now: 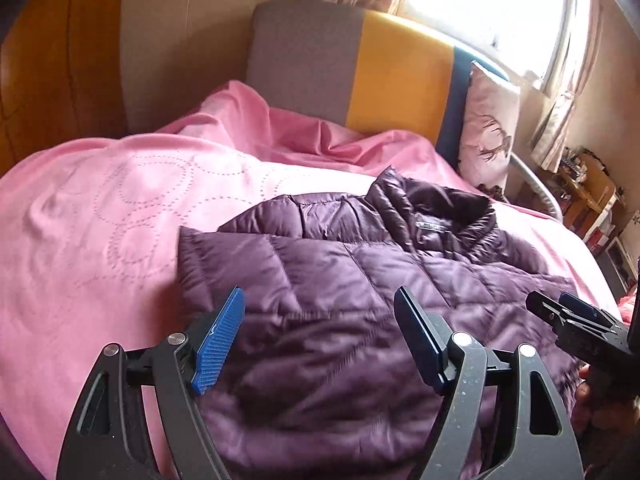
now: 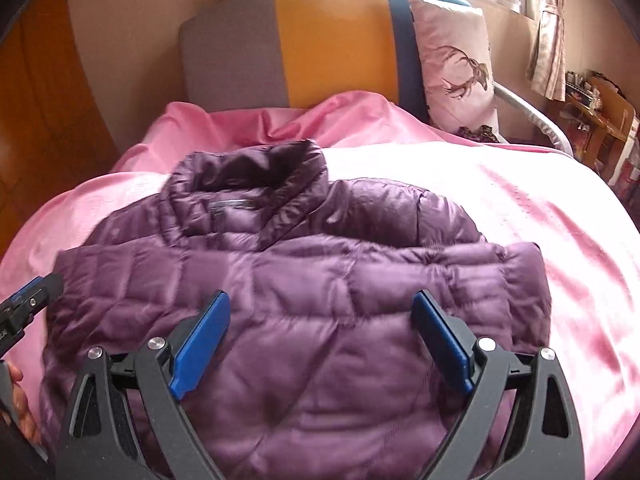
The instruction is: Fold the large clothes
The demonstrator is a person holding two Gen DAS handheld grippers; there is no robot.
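A purple quilted puffer jacket (image 1: 360, 272) lies folded on the pink bed cover, collar toward the headboard; it also shows in the right wrist view (image 2: 320, 280). My left gripper (image 1: 320, 300) is open and empty, held above the jacket's left part. My right gripper (image 2: 322, 304) is open and empty above the jacket's middle. The right gripper's tip shows at the right edge of the left wrist view (image 1: 568, 312). The left gripper's tip shows at the left edge of the right wrist view (image 2: 28, 300).
The pink bed cover (image 1: 100, 208) spreads around the jacket (image 2: 540, 200). A grey, yellow and blue headboard (image 2: 320, 48) stands behind. A pink deer-print pillow (image 2: 456, 64) leans at the right. Wooden shelves with clutter (image 2: 600, 120) stand beyond the bed's right side.
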